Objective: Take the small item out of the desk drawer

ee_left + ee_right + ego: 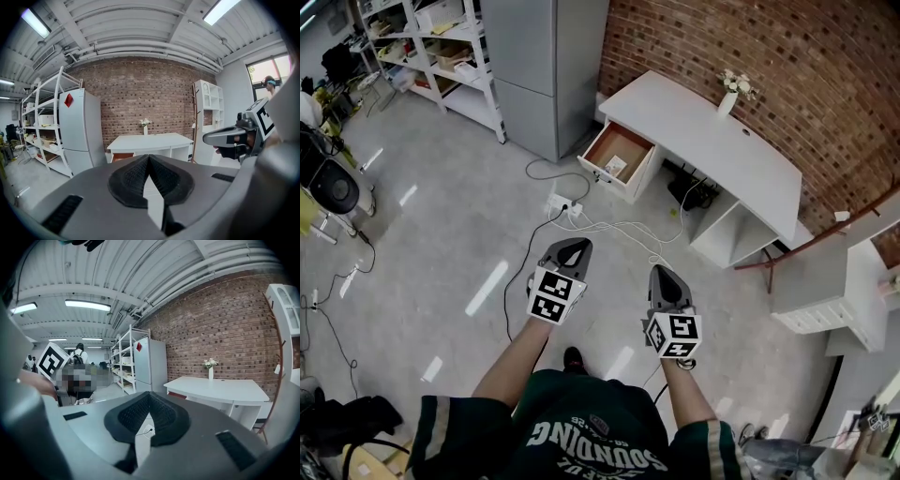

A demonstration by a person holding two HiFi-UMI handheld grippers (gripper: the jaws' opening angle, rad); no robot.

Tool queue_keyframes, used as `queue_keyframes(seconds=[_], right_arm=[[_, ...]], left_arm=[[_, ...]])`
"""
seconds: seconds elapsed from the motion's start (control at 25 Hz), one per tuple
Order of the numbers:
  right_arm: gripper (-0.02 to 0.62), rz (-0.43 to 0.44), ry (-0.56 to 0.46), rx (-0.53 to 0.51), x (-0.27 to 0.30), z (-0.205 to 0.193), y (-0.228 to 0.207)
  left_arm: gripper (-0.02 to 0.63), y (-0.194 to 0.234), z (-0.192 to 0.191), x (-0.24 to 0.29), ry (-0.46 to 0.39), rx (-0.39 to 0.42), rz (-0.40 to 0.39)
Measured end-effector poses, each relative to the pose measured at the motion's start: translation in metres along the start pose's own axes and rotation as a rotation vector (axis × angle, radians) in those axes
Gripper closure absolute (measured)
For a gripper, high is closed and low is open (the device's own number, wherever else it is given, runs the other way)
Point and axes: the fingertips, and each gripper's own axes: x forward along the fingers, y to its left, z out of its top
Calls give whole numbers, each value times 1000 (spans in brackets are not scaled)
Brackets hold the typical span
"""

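We're at the very start here, standing out on the open floor with the white desk (712, 141) well ahead of us against the brick wall. Its drawer (630, 141) is already pulled out at the desk's left end, and there's the small item (615, 167), a pale, flat thing lying on the wooden bottom near the front. The left gripper (573, 246) is closed tip to tip with nothing in it, and the right gripper (663, 275) looks just the same, pads meeting and empty. Both are held out in front of us, aimed toward the desk but nowhere near it. So by our reading the step in hand is the approach, and no reach has begun. Next we need to close the gap to the drawer, minding the cables (609, 225) and the power strip (565, 204) lying on the floor between us and it. Then one gripper has to open up, come in over the drawer's front edge and settle its pads either side of that item. It looks thin, so a low, careful pinch will likely be needed.
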Motion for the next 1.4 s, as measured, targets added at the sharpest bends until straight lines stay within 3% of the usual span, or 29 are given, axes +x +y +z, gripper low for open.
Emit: queue_keyframes(seconds=[0.8, 1.4], right_arm=[[572, -37, -7, 24, 13, -2, -2], [571, -12, 0, 46, 97, 6, -42]], left_arm=[[590, 14, -4, 19, 2, 10, -25], [589, 57, 7, 90, 28, 3, -4]])
